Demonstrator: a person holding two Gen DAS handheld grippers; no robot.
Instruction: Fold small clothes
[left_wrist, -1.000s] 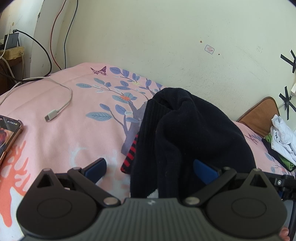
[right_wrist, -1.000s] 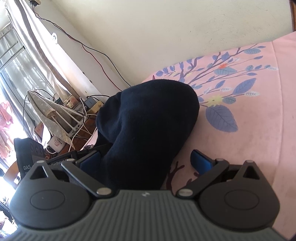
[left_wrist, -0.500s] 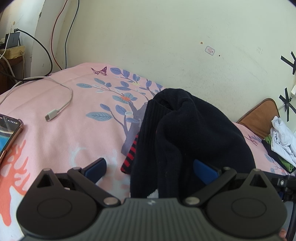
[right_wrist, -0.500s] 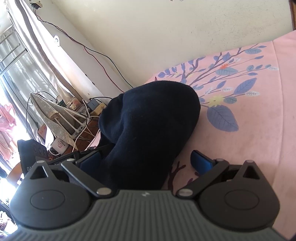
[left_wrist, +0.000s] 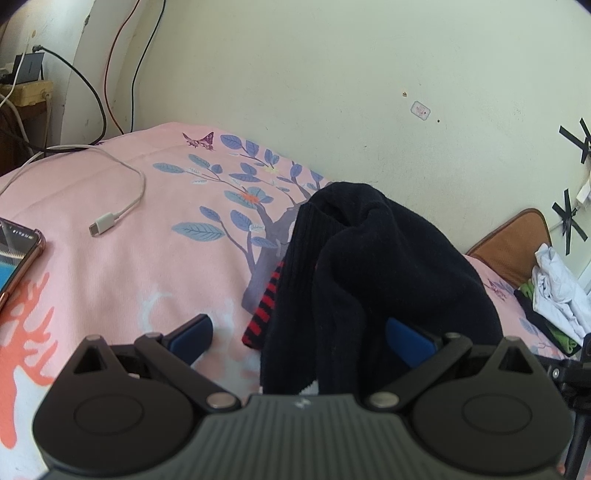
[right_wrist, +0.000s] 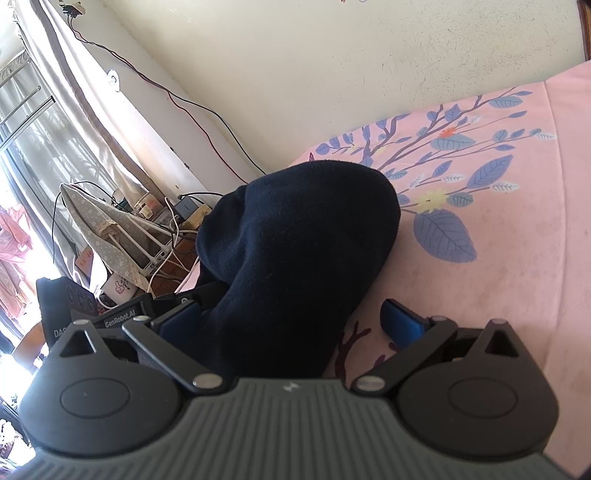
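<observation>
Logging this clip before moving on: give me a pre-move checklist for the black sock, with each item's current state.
1. Left tongs open: ok, blue pads apart.
2. Right tongs open: ok.
3. Black sock between left pads: ok, but no clamp.
4. Sock flat for folding: not ok, bunched in a mound.
5. Red-striped cloth clear of sock: not ok, tucked under its edge.
6. Phone and charger cable out of the way: ok, off to the side.

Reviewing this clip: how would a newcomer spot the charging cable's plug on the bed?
Start with the pink floral bedsheet. A white cable loops across it from the wall side. Its plug lies free beside the phone, the only white connector there.
</observation>
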